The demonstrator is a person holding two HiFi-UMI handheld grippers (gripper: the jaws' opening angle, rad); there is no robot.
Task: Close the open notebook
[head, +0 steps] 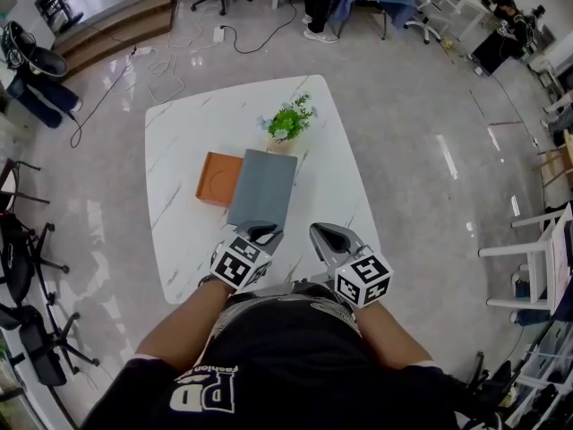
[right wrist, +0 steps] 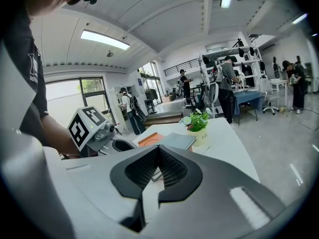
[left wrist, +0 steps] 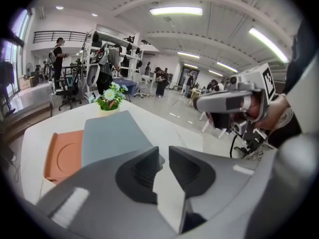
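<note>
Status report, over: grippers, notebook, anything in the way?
Left gripper empty, jaws slightly apart; right gripper empty, jaws together. Grey notebook lies shut, edge over the orange tray. Nothing in the way; plant stands beyond it.

The desk [head: 179, 240] is viewed from overhead, steeply downward, by the head view. It is viewed low from its near edge, along their own jaws, by both gripper views. The plant [head: 288, 120] and notebook [head: 262, 186] are shared by all three.
</note>
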